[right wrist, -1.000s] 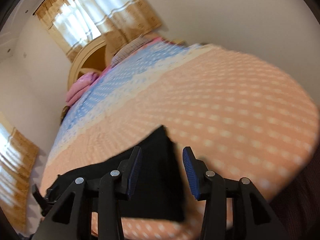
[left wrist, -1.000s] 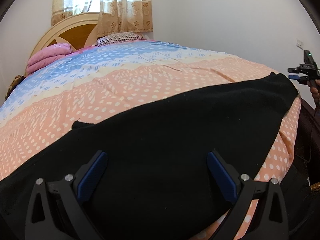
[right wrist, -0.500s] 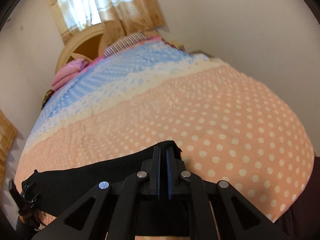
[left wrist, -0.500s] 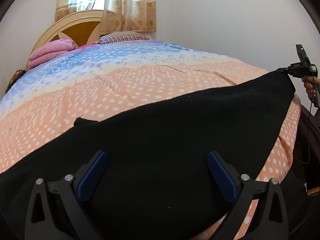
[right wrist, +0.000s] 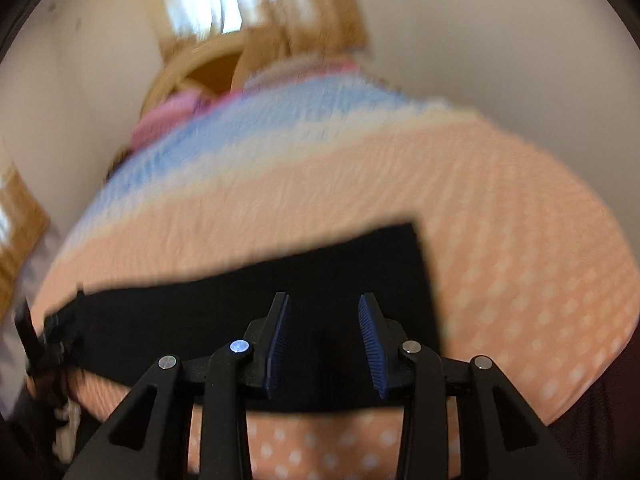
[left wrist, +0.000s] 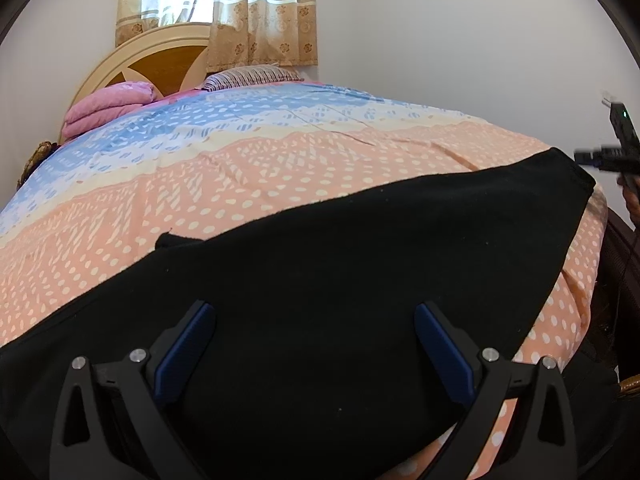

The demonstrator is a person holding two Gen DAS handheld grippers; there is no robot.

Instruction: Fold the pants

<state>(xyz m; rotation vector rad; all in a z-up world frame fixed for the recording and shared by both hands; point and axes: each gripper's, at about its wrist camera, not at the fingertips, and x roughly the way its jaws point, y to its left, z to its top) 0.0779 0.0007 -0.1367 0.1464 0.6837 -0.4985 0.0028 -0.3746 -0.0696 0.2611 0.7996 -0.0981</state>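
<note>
Black pants (left wrist: 320,280) lie spread flat across the near part of the dotted orange and blue bedspread (left wrist: 280,168). My left gripper (left wrist: 314,312) hovers open and wide over their near end, nothing between its pads. In the left wrist view my right gripper (left wrist: 588,158) sits just beside the pants' far right corner (left wrist: 568,168). The right wrist view is blurred: my right gripper (right wrist: 324,300) has its jaws opening above the pants (right wrist: 240,300), and the pads press on nothing. My left gripper (right wrist: 40,344) shows dimly at the pants' other end.
A folded pink blanket (left wrist: 108,108) and a striped pillow (left wrist: 252,76) lie at the wooden headboard (left wrist: 160,56), under curtains (left wrist: 224,4). The bed drops off at the right edge (left wrist: 592,280), with dark things beside it.
The right gripper pinched the pants' corner half a second ago, then let go and drew back. The corner now lies further out to the right. The left gripper kept still.
</note>
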